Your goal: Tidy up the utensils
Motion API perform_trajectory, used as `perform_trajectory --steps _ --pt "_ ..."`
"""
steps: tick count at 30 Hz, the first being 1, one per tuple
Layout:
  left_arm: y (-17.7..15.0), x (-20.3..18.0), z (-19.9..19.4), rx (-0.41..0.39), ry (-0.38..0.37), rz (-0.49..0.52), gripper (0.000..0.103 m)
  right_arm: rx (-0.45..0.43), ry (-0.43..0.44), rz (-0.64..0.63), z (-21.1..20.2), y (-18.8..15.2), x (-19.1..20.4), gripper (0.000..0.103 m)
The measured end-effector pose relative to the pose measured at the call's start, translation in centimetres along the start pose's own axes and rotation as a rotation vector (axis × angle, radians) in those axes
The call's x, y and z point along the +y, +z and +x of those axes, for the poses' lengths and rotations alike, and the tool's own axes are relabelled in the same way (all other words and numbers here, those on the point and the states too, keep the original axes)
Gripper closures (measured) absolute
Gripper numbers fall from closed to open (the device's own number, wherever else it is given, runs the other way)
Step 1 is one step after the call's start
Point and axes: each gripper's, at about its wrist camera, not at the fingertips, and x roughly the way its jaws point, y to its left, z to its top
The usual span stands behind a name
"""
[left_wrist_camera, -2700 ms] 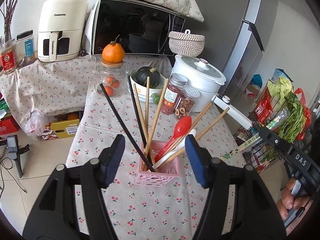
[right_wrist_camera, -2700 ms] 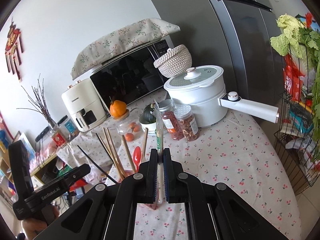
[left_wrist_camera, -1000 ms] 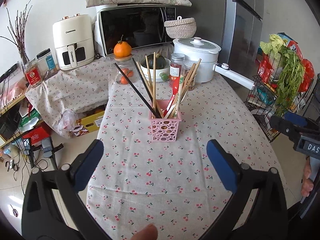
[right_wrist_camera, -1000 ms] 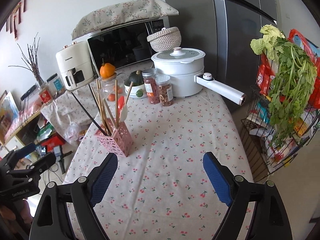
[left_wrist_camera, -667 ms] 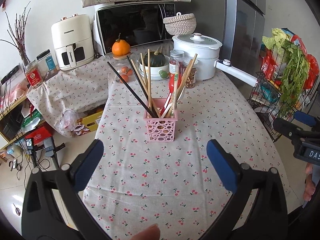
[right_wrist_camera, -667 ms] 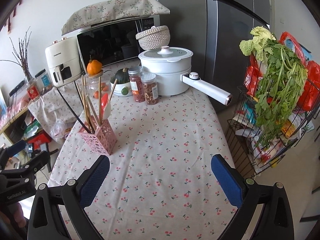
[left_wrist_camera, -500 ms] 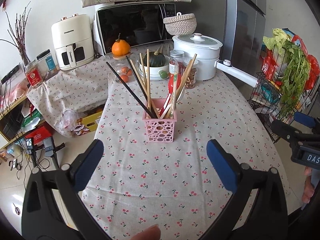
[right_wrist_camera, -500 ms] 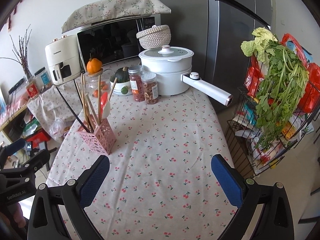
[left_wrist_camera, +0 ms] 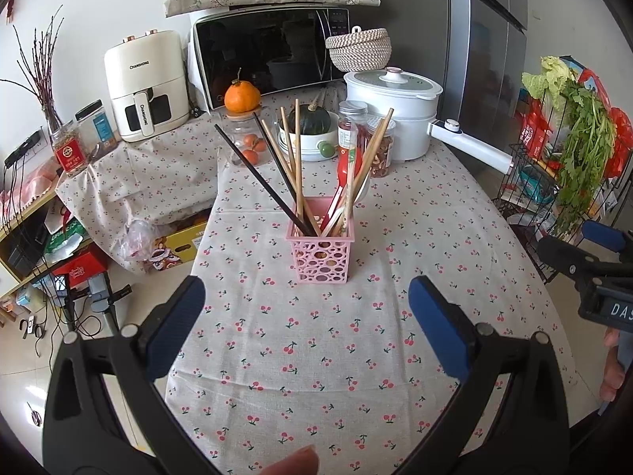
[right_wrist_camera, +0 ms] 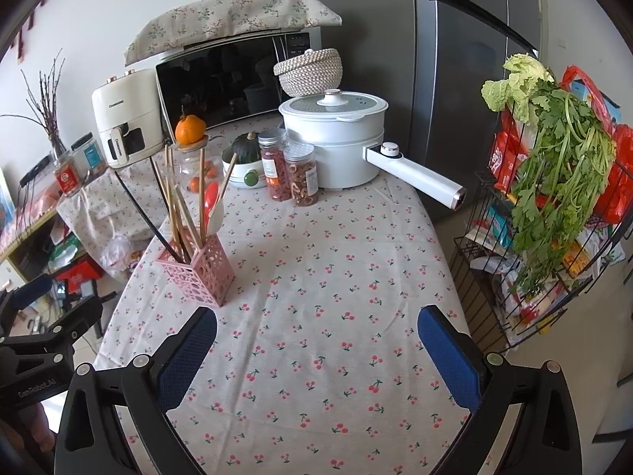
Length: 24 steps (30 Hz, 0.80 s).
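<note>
Both claws sit farther back from the pink basket [left_wrist_camera: 320,255] than before; left claw [left_wrist_camera: 306,326] and right claw [right_wrist_camera: 316,352] spread wide, empty.

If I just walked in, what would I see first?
Your eye would go first to the pink holder in the middle of the cherry tablecloth, bristling with chopsticks and a red spoon. Behind it, a big white pot stands by the fridge, with an orange perched on a jar in front of the microwave. On the right, leafy greens spill from a wire rack.
</note>
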Motion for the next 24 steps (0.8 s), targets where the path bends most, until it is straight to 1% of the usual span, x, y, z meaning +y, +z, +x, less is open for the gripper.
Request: perform_trajectory --steps 24 --pt "-0.02 0.02 -0.03 0.001 0.001 -0.001 0.001 0.017 0.001 0.011 0.49 0.24 -0.02 0.001"
